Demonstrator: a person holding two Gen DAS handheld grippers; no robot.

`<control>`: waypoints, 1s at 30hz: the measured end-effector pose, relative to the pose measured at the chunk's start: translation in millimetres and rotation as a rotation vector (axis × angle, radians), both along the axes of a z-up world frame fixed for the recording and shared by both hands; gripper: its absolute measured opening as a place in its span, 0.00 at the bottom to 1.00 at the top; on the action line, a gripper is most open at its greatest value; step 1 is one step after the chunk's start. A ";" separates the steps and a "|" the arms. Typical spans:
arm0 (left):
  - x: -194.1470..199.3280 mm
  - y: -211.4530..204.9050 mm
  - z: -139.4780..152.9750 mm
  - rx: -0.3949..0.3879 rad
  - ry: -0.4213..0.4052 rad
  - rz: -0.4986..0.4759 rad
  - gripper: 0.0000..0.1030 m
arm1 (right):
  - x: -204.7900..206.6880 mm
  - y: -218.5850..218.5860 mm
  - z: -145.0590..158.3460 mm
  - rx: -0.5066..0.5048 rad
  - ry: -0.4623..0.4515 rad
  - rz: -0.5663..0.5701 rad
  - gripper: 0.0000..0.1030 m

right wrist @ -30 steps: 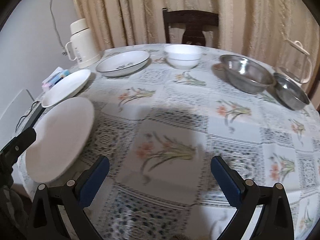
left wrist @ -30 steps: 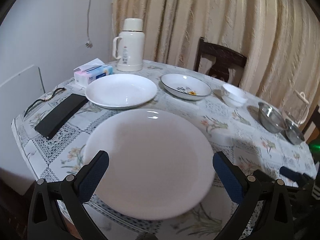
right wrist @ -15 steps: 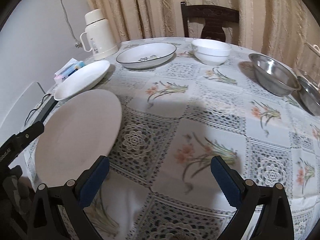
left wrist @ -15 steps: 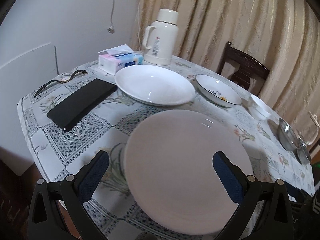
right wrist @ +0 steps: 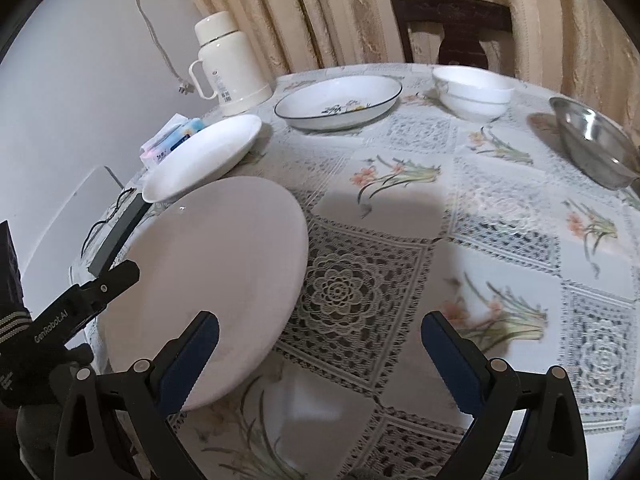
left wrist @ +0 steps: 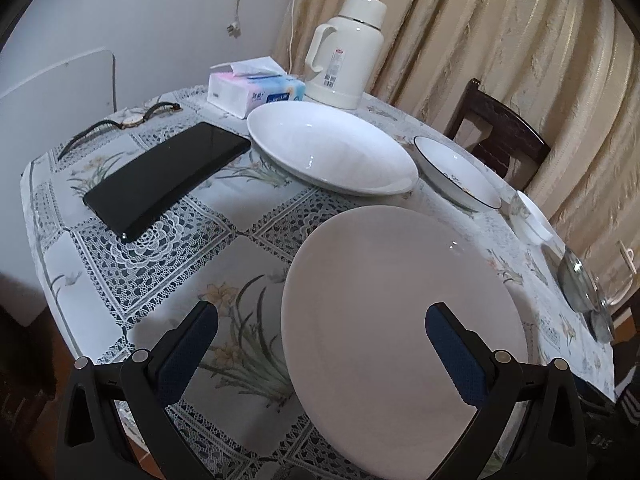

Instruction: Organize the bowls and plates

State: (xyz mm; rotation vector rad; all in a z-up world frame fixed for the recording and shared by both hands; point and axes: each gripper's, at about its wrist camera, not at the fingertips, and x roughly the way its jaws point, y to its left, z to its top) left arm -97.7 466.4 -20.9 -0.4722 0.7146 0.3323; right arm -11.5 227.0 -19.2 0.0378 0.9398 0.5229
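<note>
Both pairs of jaws stand wide and hold nothing. The left gripper [left wrist: 322, 344] hovers low over the near left part of the worktop [left wrist: 156, 256], its right finger above the big flat plate [left wrist: 400, 320] and its left finger over bare cloth. The right gripper [right wrist: 320, 356] hangs nearby, its left finger at the near edge of the same plate and its right finger over the patterned cloth.

The step in hand looks like the approach to that big plate, which lies flat at the near left. The next move probably calls for one gripper to close on the plate's rim, which sits low against the cloth, so a shallow angle would be needed.

Just beyond it lies a deeper white plate [left wrist: 332, 152], then a dark-rimmed flowered dish [right wrist: 338, 102], a white bowl [right wrist: 472, 92] and a steel bowl [right wrist: 592, 140] further right. A black phone [left wrist: 168, 180] lies to the left of the plates, with a wristwatch [left wrist: 132, 121], a tissue pack [left wrist: 256, 90] and a cream flask [left wrist: 346, 52] at the far side. The phone lies close to the two plates and could be knocked.
</note>
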 end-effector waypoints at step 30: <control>-0.7 10.0 -12.7 -0.026 -0.018 -0.113 1.00 | 2.9 -5.1 -9.2 0.105 0.016 0.034 1.00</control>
